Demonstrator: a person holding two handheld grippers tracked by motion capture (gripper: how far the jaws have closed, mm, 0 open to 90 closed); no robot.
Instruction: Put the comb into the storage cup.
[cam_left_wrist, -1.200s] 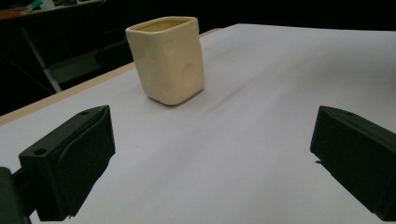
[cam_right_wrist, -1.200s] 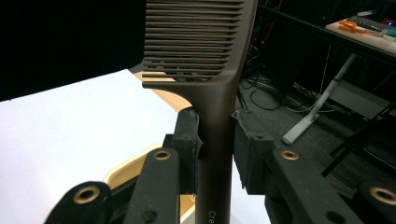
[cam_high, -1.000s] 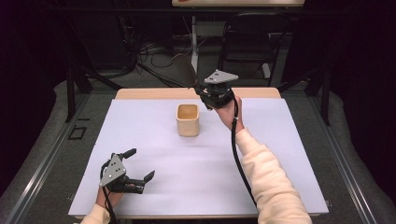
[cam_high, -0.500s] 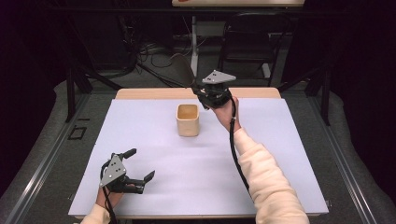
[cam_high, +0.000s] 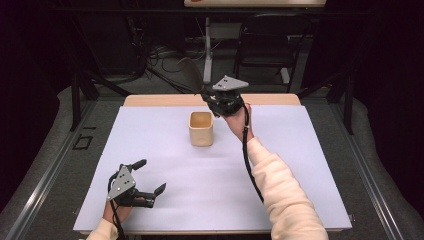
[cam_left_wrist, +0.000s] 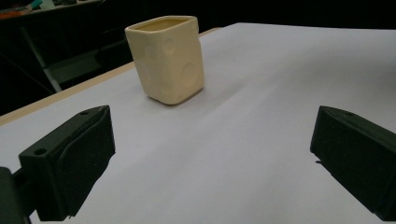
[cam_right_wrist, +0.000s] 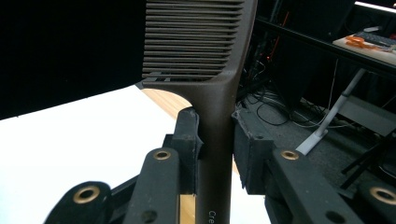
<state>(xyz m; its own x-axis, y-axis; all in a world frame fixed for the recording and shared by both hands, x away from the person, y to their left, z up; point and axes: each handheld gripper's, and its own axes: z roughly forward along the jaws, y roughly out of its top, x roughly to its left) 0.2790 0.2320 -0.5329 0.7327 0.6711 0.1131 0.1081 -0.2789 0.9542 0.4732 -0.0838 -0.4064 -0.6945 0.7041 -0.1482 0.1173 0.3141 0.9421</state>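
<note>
**Comb held high beside a cream cup**

While the left gripper (cam_high: 150, 176) rests on the near left of the white table (cam_high: 300, 165), jaws spread wide and empty, the right gripper (cam_right_wrist: 217, 135) is clamped on the handle of a dark brown comb (cam_right_wrist: 205, 56), apparently ready to lower it into the cup (cam_high: 201, 128). Raised at the far side, just right of the cup, the comb stands teeth uppermost, its fine teeth closely set. Square-sided and glossy, the cup stands upright mid-table.
</note>
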